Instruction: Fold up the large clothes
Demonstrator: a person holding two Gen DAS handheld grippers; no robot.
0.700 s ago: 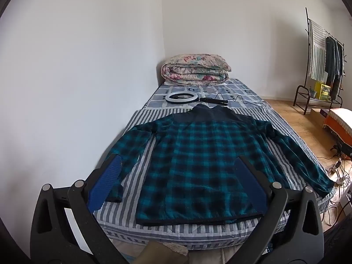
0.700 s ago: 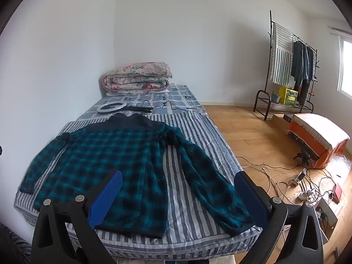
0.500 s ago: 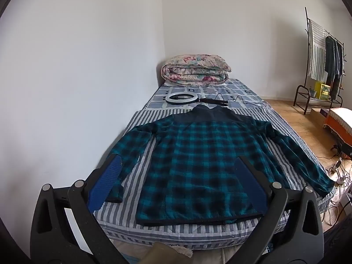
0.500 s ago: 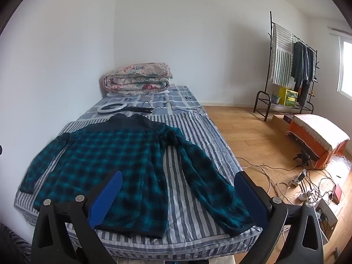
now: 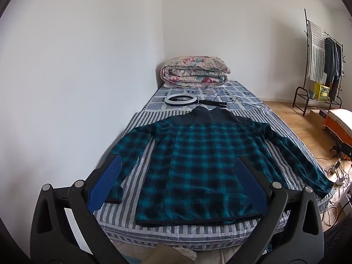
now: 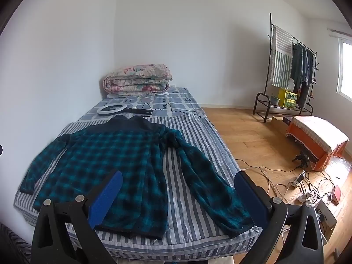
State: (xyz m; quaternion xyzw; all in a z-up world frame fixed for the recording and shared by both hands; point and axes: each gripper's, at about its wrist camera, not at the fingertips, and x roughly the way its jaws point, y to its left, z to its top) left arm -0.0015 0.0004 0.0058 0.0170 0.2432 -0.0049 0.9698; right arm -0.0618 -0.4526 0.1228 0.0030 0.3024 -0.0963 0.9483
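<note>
A teal-and-black plaid fleece shirt [image 5: 204, 165] [image 6: 105, 167] lies flat, back up, on the striped bed [image 5: 154, 222] [image 6: 193, 237], collar towards the far end and both sleeves spread out. My left gripper [image 5: 178, 165] hovers open above the foot of the bed, its blue pads framing the shirt's left sleeve cuff and lower right body. My right gripper [image 6: 178, 180] also stands open and holds nothing; it is off the bed's near edge, with the shirt's hem to its left and the right sleeve [image 6: 211, 187] between its fingers in the picture.
A ring light [image 5: 181, 99] with a black cable and a folded floral quilt [image 5: 193, 71] lie at the bed's far end. A white wall runs along the left. Right of the bed are wood floor, cables and a power strip [image 6: 305, 195], an orange-covered box [image 6: 316, 140] and a clothes rack [image 6: 288, 70].
Both views have barely shifted; the shirt lies as before and both grippers stay wide open.
</note>
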